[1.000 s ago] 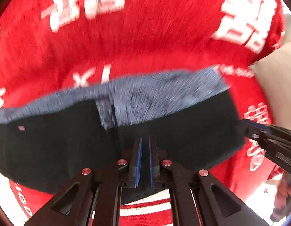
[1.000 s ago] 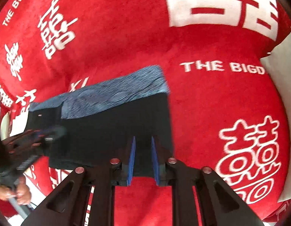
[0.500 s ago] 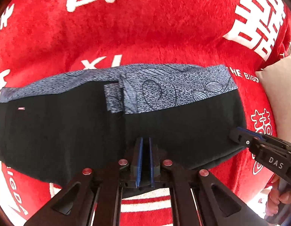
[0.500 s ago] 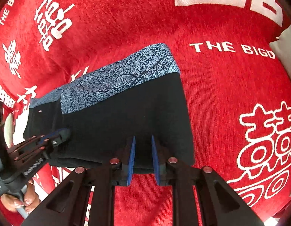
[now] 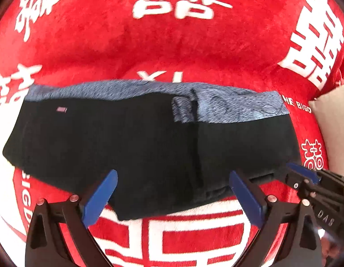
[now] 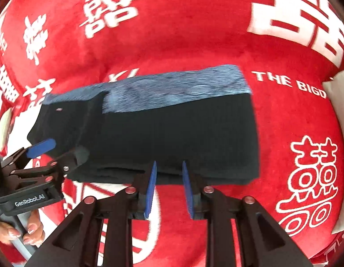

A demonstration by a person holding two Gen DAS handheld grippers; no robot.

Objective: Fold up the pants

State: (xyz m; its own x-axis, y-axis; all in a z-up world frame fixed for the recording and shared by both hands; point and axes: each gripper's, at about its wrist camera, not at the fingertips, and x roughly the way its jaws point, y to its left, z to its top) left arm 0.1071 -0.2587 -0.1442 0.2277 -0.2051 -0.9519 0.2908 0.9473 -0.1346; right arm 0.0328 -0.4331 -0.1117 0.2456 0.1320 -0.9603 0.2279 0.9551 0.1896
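Pants (image 5: 149, 146) lie folded flat at blanket (image 5: 172, 49) centre. Left gripper (image 5: 172, 189) spread wide, empty, at their 6 o'clock edge; right gripper (image 6: 168, 178) parted, empty. Withdraw both straight back, low, without snagging the near hem.

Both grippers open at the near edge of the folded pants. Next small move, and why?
Probably draw the left gripper and right gripper back, clear of the cloth. The black pants with blue patterned waistband lie stacked flat on the red printed blanket, and neither gripper holds anything.

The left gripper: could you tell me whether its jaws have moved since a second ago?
Yes. The left gripper has opened wide, letting go of the pants.
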